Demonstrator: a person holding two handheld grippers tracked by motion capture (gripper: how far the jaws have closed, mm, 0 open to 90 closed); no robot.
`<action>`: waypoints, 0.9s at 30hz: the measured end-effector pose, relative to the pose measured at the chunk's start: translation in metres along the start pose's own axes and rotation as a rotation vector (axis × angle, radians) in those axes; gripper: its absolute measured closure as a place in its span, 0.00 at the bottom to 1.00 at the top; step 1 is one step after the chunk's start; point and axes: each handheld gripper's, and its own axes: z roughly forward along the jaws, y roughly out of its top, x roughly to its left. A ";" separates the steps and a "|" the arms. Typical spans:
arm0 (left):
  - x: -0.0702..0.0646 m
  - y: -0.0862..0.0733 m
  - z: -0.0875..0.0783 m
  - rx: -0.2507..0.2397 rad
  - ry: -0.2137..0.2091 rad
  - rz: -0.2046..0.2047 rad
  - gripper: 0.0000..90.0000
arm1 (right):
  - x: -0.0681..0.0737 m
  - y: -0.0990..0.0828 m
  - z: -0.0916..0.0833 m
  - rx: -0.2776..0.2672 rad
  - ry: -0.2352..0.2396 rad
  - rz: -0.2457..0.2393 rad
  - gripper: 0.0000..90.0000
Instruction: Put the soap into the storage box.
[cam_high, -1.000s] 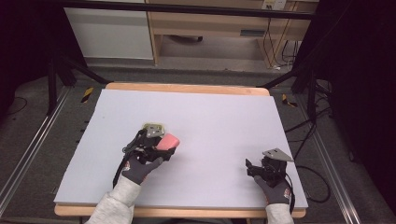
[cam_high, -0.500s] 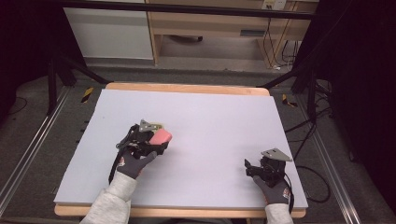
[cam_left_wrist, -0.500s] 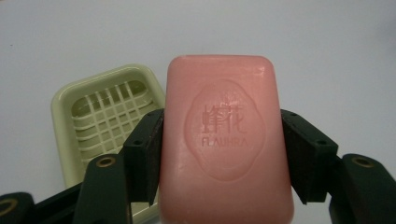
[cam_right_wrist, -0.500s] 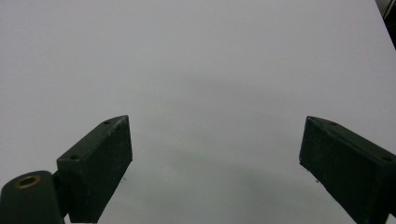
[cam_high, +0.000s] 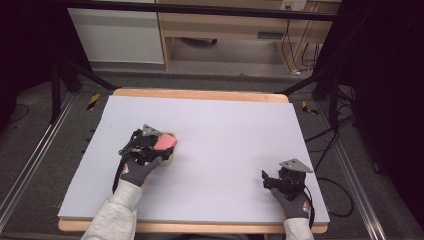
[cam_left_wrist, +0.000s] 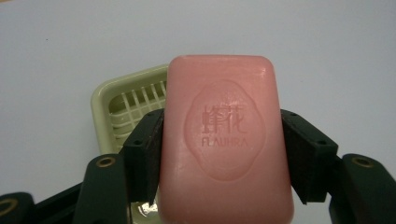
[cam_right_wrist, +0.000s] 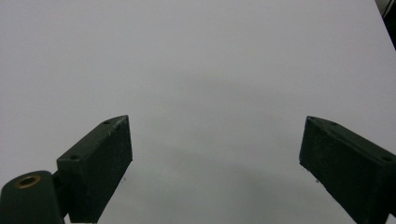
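Our left gripper (cam_left_wrist: 219, 154) clamps the pink soap bar (cam_left_wrist: 224, 140) just above the pale green soap dish (cam_left_wrist: 123, 105), left of centre on the lilac tabletop (cam_high: 225, 130). Our right gripper (cam_right_wrist: 215, 163) rests released near the right edge, wooden shelving beyond.

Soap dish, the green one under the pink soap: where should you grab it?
Probably the soap dish is best pinched across one raised rim wall, coming from above, from its bare end. Its slatted floor is flat and low; the soap in the left hand-held gripper overhangs the rest.
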 end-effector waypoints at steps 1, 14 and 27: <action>0.001 0.000 0.000 0.000 0.002 -0.002 0.41 | 0.000 0.000 0.000 0.000 -0.001 0.000 0.11; 0.014 -0.001 0.010 0.013 0.041 -0.028 0.41 | 0.000 0.000 0.001 0.000 -0.003 0.000 0.11; 0.021 -0.003 0.021 0.032 0.052 -0.044 0.41 | 0.001 0.001 0.002 0.006 -0.006 -0.003 0.11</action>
